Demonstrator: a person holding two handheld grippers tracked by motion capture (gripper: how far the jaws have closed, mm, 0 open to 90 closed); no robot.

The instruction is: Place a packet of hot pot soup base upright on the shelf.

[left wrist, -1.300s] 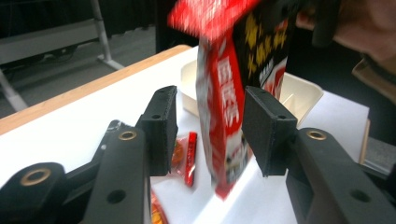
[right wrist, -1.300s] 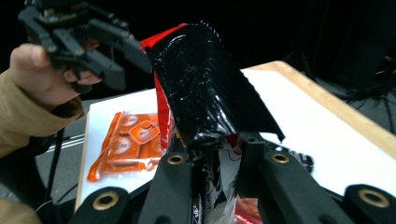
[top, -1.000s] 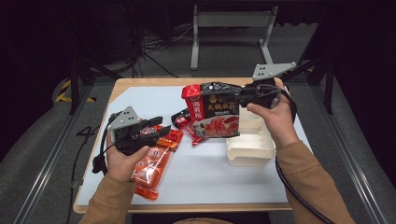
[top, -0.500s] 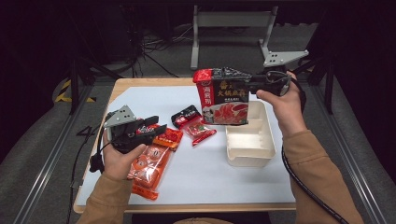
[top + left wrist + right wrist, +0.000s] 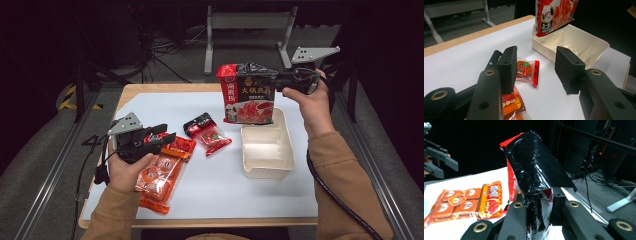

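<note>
Two jaws of the right gripper (image 5: 277, 80) pinch the top seam of a large red-and-black pouch (image 5: 247, 100), hanging upper right of centre above the cream tray (image 5: 267, 150). Likely soft, crinkly, slick foil; the seam looks the safest hold. Left gripper (image 5: 162, 140), lower left, jaws apart and empty over the orange packet (image 5: 160, 175) on the table (image 5: 150, 105).
</note>
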